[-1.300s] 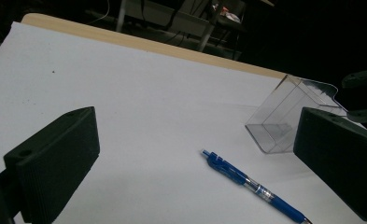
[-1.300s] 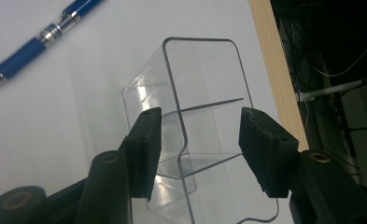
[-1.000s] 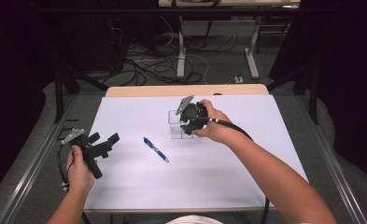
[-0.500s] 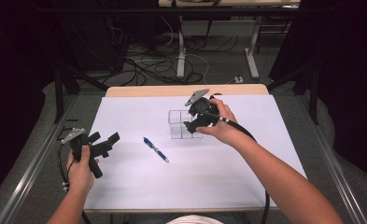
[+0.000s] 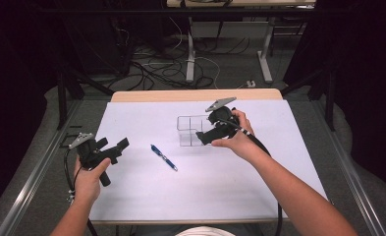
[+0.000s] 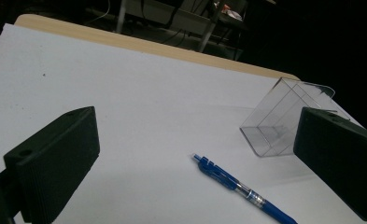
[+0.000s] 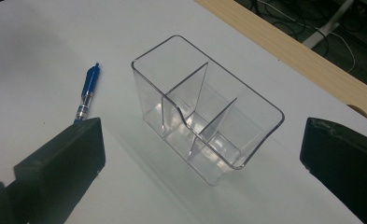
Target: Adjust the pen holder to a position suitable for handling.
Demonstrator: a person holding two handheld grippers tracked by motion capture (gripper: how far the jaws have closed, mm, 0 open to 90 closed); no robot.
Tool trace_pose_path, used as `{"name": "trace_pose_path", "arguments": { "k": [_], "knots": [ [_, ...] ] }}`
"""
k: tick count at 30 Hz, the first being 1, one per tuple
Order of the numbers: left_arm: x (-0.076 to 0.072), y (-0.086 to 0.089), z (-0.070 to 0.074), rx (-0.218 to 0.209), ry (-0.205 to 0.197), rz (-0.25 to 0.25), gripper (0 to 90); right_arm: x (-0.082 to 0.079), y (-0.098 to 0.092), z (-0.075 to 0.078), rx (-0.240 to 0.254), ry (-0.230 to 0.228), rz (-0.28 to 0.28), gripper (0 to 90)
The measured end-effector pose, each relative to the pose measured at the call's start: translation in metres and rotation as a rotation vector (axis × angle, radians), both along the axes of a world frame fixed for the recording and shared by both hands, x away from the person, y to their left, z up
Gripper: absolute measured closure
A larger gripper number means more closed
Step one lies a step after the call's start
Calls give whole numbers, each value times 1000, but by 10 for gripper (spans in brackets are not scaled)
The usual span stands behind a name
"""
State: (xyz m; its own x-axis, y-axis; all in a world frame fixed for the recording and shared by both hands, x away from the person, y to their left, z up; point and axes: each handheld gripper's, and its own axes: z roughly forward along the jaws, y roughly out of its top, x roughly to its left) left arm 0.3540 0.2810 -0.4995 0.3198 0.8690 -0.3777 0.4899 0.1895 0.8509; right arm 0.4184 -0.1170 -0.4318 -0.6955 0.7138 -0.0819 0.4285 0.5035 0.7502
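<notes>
A clear plastic organizer with inner dividers stands upright on the white table sheet. My right gripper is just to its right, and its jaws have just been opening. They stand wide, with the organizer ahead of them and neither pad touching it. A blue pen lies left of the organizer. My left gripper is held at the sheet's left edge, open and empty, pointing toward the pen and the organizer.
The wooden table edge runs along the far side of the sheet. Beyond it, cables and desk legs lie on the floor. Metal rails flank the table on both sides.
My right gripper has let go of the organizer, opened wide and drawn back to the right. The organizer stays standing on the sheet. The left gripper has kept still.
</notes>
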Motion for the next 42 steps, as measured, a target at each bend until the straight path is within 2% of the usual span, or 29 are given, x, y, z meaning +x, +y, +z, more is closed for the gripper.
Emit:
{"name": "trace_pose_path", "arguments": {
  "k": [2, 7, 9, 11, 15, 19, 25, 34, 38, 40, 42],
  "knots": [
    [0, -1, 0, 13, -11, -1, 3, -2, 1, -4, 12, -7, -2, 0],
    [0, -2, 0, 8, -3, -7, 2, -10, 5, -8, 66, -30, -15, 39],
    [0, -1, 0, 18, -1, -8, 2, -13, 7, -9, 84, -46, -15, 63],
    [0, -2, -1, 21, -5, -6, 2, -16, 9, -11, 90, -52, -10, 84],
    [0, -3, -1, 19, 1, -14, 2, -19, 11, -15, 92, -58, 1, 158],
    [0, -3, -1, 27, -4, -15, 2, -21, 13, -21, 72, -50, 6, 185],
    [0, -4, -1, 24, 3, -18, 3, -24, 15, -30, 72, -59, 17, 254],
    [0, -4, -2, 27, -1, -19, 3, -27, 23, -37, 52, -36, 59, 373],
    [0, -4, -2, 29, -2, -19, 3, -27, 27, -40, 63, -32, 71, 405],
    [0, -4, -2, 28, -2, -19, 3, -27, 29, -40, 47, -19, 75, 422],
    [0, -3, -1, 27, 3, -18, 3, -26, 31, -41, 53, -15, 76, 424]
  ]
}}
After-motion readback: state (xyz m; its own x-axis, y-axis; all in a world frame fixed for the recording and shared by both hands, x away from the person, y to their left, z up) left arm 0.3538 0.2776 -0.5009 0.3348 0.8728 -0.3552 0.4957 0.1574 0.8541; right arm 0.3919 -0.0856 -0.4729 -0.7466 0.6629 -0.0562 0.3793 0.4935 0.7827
